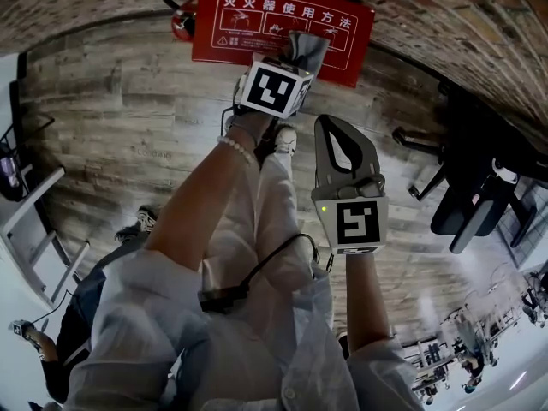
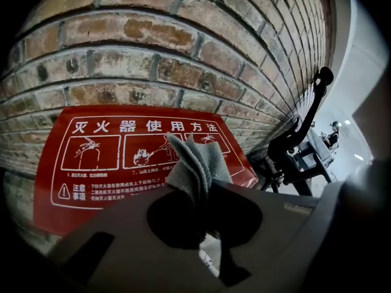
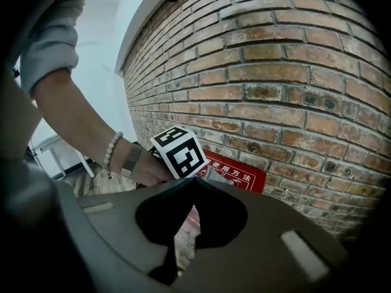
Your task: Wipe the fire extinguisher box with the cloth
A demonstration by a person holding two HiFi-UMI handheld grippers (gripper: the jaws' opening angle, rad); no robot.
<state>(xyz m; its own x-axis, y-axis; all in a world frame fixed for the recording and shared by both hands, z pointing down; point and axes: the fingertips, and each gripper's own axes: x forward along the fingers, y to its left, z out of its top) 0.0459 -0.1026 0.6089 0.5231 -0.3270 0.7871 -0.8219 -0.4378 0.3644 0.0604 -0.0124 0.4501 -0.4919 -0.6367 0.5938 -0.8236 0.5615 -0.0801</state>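
The red fire extinguisher box (image 1: 257, 20) with white Chinese print stands against the brick wall; its face fills the left gripper view (image 2: 116, 157). A folded grey cloth (image 1: 306, 48) sticks out of my left gripper (image 1: 300, 60), whose jaws are shut on it. The cloth (image 2: 197, 162) is held close in front of the box's right part; whether it touches is unclear. My right gripper (image 1: 330, 123) hangs lower right of the box, shut and holding nothing. In the right gripper view, its closed tips (image 3: 194, 180) point toward the box (image 3: 239, 174) and the left gripper's marker cube (image 3: 178, 152).
A brick wall (image 2: 183, 54) rises behind the box above a wood-plank floor (image 1: 128, 127). A red extinguisher (image 1: 182, 17) stands left of the box. Black chairs (image 1: 479, 195) are at the right, a white frame (image 1: 38, 229) at the left, and a person's shoe (image 1: 137, 223).
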